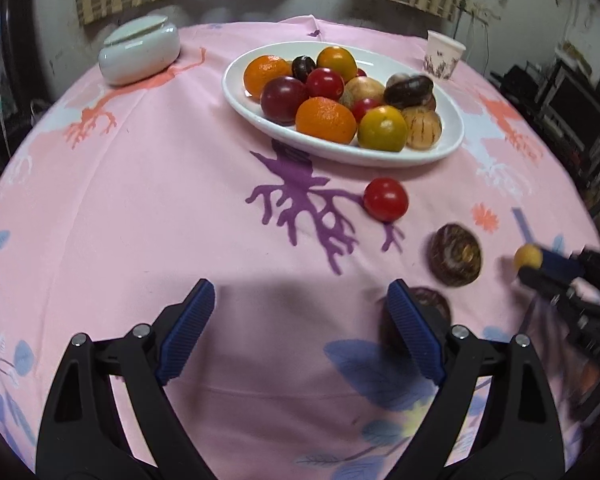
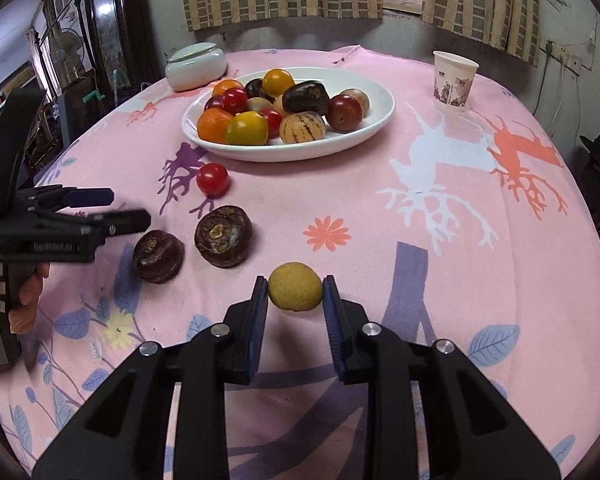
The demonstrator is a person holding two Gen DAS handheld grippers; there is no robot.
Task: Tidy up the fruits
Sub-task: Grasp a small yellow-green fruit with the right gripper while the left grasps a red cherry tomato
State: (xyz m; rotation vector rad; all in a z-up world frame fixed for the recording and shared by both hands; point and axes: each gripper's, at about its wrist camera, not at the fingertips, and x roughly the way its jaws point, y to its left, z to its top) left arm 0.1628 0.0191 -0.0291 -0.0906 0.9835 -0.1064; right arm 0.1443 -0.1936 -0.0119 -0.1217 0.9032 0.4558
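A white oval plate (image 2: 374,120) sits toward the far side of a worktop (image 2: 380,240) covered in a pink patterned cloth, and it is heaped with small fruits: orange citrus, red and yellow tomatoes, dark plum-like fruits and a pale striped one (image 2: 302,128). Several lie under others, so the full count cannot be made out. Beyond it on the left stands a pale green lidded jar (image 2: 196,65); its contents are hidden. On the far right stands a paper cup (image 2: 454,82), and the inside cannot be seen. Loose on the cloth in front of the plate are a red tomato (image 2: 212,179) and two dark brown water chestnuts (image 2: 223,236), one half hidden behind a jaw in the left wrist view. The right gripper (image 2: 295,294) has its jaws closed on a small yellow-brown round fruit (image 2: 295,292), just above or on the cloth near the front edge. The left gripper (image 1: 300,332) hovers with jaws wide apart and nothing between them; a hand (image 2: 26,300) on its handle is cut off at the frame's edge.
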